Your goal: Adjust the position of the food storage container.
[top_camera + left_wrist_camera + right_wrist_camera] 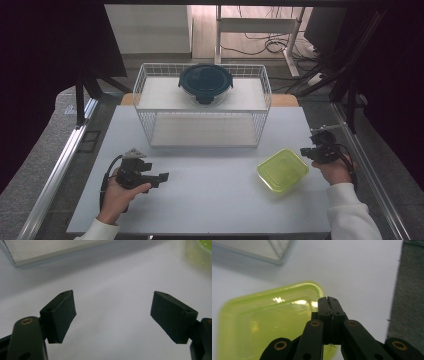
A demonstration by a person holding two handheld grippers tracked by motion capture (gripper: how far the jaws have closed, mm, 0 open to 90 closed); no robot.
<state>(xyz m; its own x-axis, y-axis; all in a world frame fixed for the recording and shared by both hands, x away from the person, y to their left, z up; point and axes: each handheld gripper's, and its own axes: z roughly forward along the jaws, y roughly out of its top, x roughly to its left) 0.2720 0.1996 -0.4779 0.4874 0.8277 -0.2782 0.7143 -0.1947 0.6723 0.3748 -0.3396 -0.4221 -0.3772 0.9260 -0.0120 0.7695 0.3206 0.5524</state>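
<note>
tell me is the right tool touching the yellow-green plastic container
Cannot tell. In the right gripper view the shut right tool overlaps the rim of the translucent yellow-green plastic container, but neither contact nor a gap shows plainly.

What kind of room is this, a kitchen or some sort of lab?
Probably a lab or recording setup, not a kitchen: a white table framed by metal rails, loose cables on the floor, and a person holding a claw in each hand.

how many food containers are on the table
2: a yellow-green container on the table near the right claw, and a round dark-lidded container on the wire rack.
</note>
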